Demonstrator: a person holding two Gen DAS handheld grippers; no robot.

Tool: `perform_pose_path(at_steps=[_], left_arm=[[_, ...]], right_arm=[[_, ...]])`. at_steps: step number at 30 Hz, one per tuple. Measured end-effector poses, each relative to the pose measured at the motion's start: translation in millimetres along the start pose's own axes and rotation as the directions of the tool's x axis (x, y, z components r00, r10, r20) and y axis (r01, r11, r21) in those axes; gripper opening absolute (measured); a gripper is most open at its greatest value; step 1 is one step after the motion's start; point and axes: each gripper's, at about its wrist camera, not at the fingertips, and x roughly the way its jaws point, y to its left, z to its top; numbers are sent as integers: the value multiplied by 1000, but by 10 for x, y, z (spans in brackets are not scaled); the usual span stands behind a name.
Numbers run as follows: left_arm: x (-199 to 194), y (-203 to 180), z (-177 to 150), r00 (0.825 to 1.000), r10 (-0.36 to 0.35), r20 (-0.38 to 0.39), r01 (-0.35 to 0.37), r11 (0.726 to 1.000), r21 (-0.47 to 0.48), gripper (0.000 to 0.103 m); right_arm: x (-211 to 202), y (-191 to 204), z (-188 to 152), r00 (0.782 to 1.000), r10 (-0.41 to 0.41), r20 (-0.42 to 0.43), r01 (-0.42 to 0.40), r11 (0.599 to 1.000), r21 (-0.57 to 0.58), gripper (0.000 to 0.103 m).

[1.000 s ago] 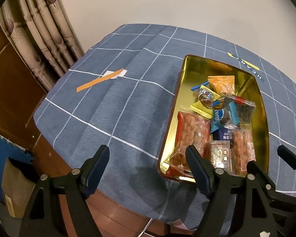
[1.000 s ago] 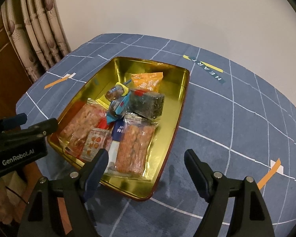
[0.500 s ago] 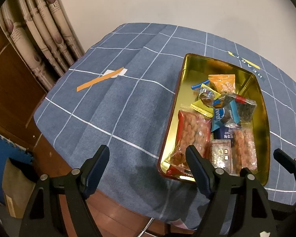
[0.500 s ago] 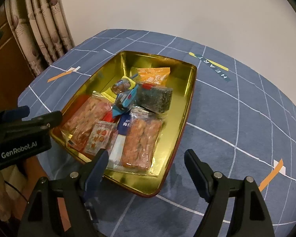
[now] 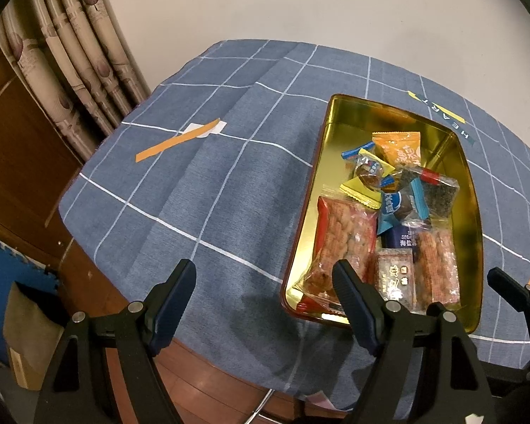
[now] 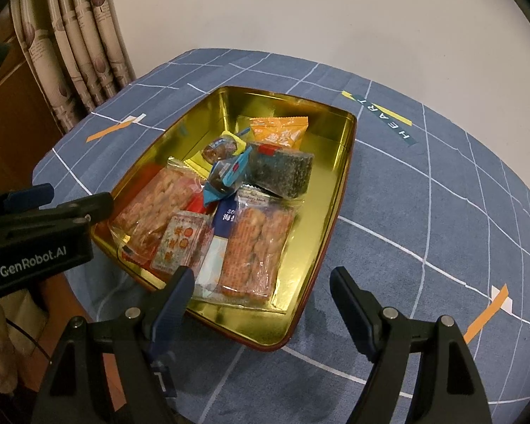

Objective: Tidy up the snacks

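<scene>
A gold tin tray stands on the blue checked tablecloth and holds several wrapped snacks. Among them are an orange packet, a dark seaweed pack, a red peanut pack, a twisted-cracker pack and small candies. My left gripper hovers open over the cloth, by the tray's near-left corner, with nothing between its fingers. My right gripper hangs open and empty above the tray's near-right corner. In the right wrist view the left gripper shows at the left edge.
Orange tape strips and a "HEART" label lie on the cloth. The table's edge drops off close below both grippers. A curtain and wood panelling stand at the left. A cardboard box sits on the floor.
</scene>
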Motion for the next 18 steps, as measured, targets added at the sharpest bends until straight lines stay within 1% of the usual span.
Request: perform_pose_path(at_steps=[6, 14, 18], left_arm=[[8, -29, -16, 1000, 3, 1, -3, 1000, 8, 77], [29, 15, 5, 1000, -22, -12, 22, 1000, -1, 77], [36, 5, 8, 1000, -21, -14, 21, 1000, 3, 80]], right_arm=[[2, -5, -6, 1000, 2, 0, -2, 1000, 5, 81], [7, -17, -4, 1000, 6, -5, -6, 1000, 5, 81], [5, -13, -5, 1000, 3, -3, -3, 1000, 5, 81]])
